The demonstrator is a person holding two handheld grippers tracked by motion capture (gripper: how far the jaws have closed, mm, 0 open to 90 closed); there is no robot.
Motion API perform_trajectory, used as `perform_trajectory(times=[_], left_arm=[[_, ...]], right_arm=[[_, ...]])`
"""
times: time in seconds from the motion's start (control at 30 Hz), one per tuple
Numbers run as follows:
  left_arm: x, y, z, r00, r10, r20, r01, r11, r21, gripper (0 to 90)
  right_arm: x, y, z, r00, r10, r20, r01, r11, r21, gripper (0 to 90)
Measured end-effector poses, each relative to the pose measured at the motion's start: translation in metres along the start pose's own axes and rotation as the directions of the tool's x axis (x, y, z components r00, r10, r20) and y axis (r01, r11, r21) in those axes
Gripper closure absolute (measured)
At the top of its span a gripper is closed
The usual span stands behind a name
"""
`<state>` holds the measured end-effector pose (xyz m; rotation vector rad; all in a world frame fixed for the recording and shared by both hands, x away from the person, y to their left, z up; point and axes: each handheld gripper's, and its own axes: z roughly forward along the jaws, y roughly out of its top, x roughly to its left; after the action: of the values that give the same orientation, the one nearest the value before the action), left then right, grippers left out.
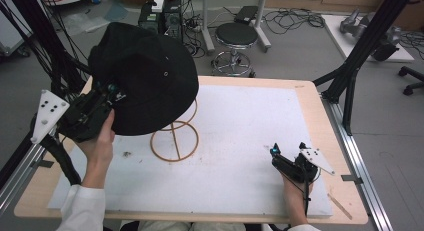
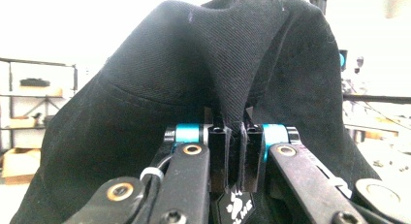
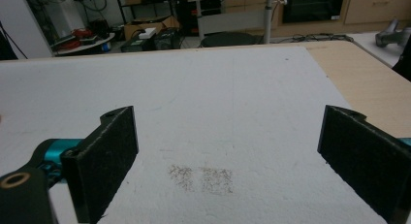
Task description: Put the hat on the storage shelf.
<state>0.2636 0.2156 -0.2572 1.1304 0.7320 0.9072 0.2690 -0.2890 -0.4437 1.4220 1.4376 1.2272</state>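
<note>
Hat point(image 1: 145, 76) hangs over the wooden wire stand point(image 1: 175, 138), and your left gripper point(image 1: 111, 89) is pinching its edge; the left gripper view shows black fabric bunched between the closed jaws. Your right gripper point(image 1: 288, 150) sits well right of the stand, jaws wide apart over the white mat point(image 3: 218, 103).

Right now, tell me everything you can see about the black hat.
The black hat is a soft bucket style in woven twill, with a round crown, a floppy brim and a small metal eyelet on its side. The left claw is shut on a pinched fold of its fabric, holding it in the air above the wooden wire stand, partly hiding the stand's top. I cannot tell whether they touch.
</note>
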Motion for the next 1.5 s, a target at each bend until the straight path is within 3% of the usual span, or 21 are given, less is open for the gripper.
perform_trajectory(times=[0.27, 0.57, 0.9, 1.1, 1.5], left_arm=[[-0.015, -0.007, 0.013, 0.9974, 0.017, 0.070, -0.021, 0.9978, 0.063, 85.8], [-0.026, -0.014, 0.025, 0.9944, 0.012, 0.105, -0.029, 0.9861, 0.164, 85.8], [-0.028, -0.021, 0.032, 0.9893, 0.015, 0.145, -0.058, 0.9521, 0.300, 85.8], [-0.028, -0.025, 0.034, 0.9877, 0.019, 0.155, -0.071, 0.9378, 0.340, 85.6], [-0.022, -0.033, 0.031, 0.9902, -0.003, 0.140, -0.048, 0.9315, 0.361, 85.2]], right_arm=[[0.003, 0.001, -0.001, 1.0000, -0.009, 0.001, 0.009, 1.000, -0.005, 6.6], [0.003, 0.001, -0.002, 0.9997, -0.023, -0.001, 0.023, 1.000, -0.005, 6.8], [0.003, 0.001, -0.002, 0.9997, -0.023, -0.004, 0.023, 1.000, -0.006, 6.8], [0.003, 0.001, -0.001, 0.9997, -0.025, -0.005, 0.025, 1.000, -0.009, 6.8], [0.003, 0.001, -0.001, 0.9996, -0.028, -0.004, 0.028, 1.000, -0.010, 6.8]])
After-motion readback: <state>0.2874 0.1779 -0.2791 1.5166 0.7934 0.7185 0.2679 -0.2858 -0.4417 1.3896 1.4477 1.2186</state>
